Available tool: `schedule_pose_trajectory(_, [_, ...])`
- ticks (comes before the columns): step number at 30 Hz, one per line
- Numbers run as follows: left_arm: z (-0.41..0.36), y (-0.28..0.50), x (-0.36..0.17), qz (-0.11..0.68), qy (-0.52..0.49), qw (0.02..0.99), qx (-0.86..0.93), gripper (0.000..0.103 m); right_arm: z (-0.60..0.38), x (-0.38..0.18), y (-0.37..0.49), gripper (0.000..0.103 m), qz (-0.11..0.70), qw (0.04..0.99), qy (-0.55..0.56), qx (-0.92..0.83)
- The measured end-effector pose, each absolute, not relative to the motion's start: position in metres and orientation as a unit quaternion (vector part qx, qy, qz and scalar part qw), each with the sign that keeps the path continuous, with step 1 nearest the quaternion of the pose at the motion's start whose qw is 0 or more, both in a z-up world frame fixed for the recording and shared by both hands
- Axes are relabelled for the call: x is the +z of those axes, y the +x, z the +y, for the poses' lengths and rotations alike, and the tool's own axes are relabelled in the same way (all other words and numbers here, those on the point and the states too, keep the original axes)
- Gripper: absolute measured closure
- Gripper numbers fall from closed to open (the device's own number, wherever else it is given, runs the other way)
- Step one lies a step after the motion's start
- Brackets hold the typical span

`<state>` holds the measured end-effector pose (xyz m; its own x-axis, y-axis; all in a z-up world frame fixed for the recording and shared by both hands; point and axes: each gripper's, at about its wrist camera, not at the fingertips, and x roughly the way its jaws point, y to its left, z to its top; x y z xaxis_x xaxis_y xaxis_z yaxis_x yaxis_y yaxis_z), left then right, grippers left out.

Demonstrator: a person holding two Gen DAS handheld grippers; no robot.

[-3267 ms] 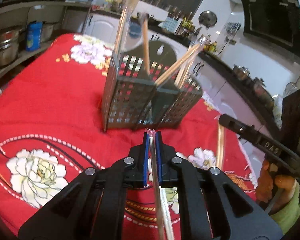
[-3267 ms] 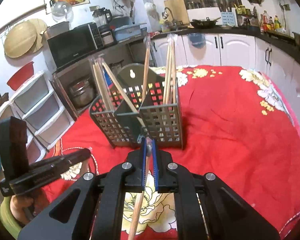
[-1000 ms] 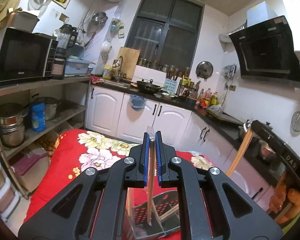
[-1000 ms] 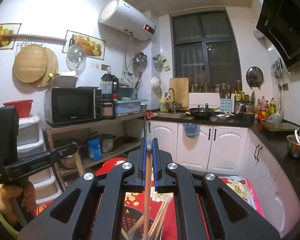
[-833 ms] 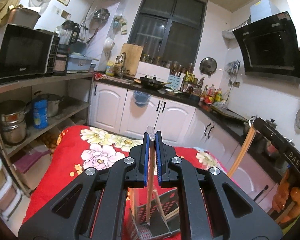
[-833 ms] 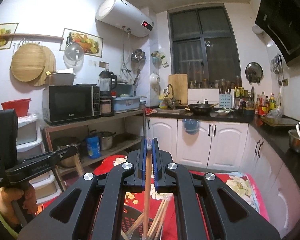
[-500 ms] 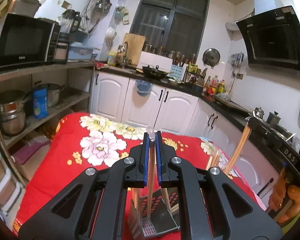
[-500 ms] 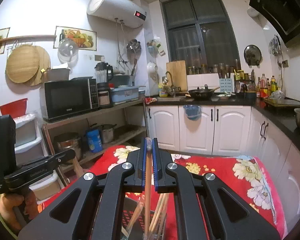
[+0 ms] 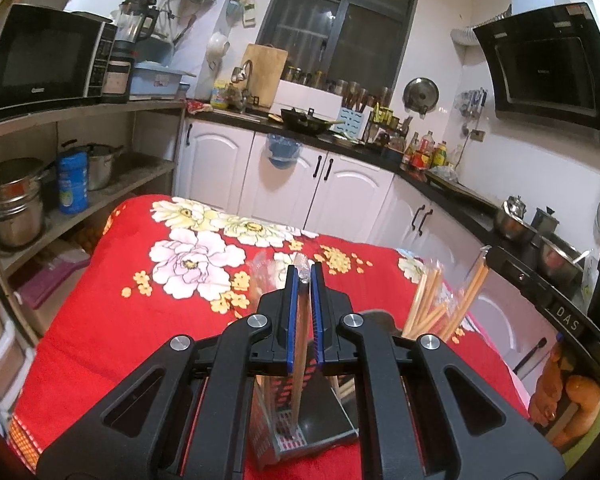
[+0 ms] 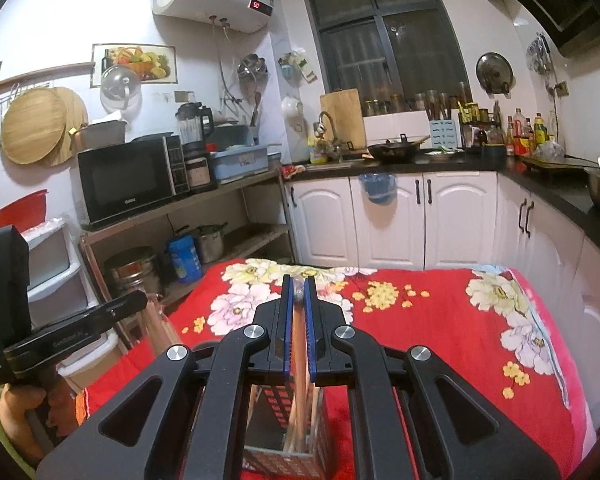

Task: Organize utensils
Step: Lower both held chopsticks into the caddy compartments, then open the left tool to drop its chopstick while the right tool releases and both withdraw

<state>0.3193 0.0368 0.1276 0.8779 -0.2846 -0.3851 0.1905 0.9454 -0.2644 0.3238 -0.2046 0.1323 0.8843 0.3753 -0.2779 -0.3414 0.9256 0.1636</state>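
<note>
Both grippers, L (image 9: 305,276) and R (image 10: 299,286), are clamped narrow on 1 wrapped chopstick each (image 9: 298,360) (image 10: 298,364), lower ends inside the holder (image 9: 300,436) directly below; sticks look light, stiff, w/ slick wrap, so grip near the top end.

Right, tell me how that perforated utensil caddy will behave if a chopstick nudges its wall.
The perforated caddy looks thin-walled, so probably light and easy to shove. It sits on the soft red floral cloth, which may let it slide or rock. Tall chopsticks lean out above its rim, likely raising the tipping risk.
</note>
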Motion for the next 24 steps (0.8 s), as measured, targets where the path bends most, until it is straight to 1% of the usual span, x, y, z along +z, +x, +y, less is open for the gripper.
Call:
schedule_pose_trajectory(11, [0.033, 0.312, 0.125, 0.222, -0.109, 0.961, -0.124, 0.098, -0.215, 0.122, 0.313, 0.096, 0.179, 0.965, 0.067, 0.178])
schedule_pose_trajectory(12, [0.033, 0.312, 0.125, 0.222, -0.109, 0.961, -0.124, 0.097, -0.215, 0.121, 0.311, 0.093, 0.182, 0.965, 0.067, 0.178])
schedule_pose_trajectory(13, [0.034, 0.311, 0.125, 0.222, -0.109, 0.961, -0.122, 0.096, -0.216, 0.121, 0.311, 0.088, 0.183, 0.965, 0.067, 0.177])
schedule_pose_trajectory(17, [0.036, 0.307, 0.122, 0.225, -0.110, 0.961, -0.118, 0.084, -0.218, 0.119, 0.306, 0.079, 0.191, 0.963, 0.070, 0.176])
schedule_pose_trajectory(19, [0.037, 0.304, 0.122, 0.225, -0.109, 0.961, -0.116, 0.079, -0.219, 0.119, 0.303, 0.072, 0.194, 0.963, 0.073, 0.175])
schedule_pose_trajectory(21, [0.037, 0.300, 0.121, 0.225, -0.110, 0.961, -0.114, 0.071, -0.221, 0.118, 0.300, 0.070, 0.194, 0.963, 0.075, 0.174])
schedule_pose_trajectory(22, [0.038, 0.299, 0.121, 0.226, -0.111, 0.961, -0.113, 0.069, -0.222, 0.118, 0.298, 0.067, 0.194, 0.963, 0.075, 0.173])
schedule_pose_trajectory(24, [0.039, 0.296, 0.121, 0.225, -0.113, 0.961, -0.111, 0.060, -0.224, 0.118, 0.295, 0.061, 0.194, 0.963, 0.078, 0.172])
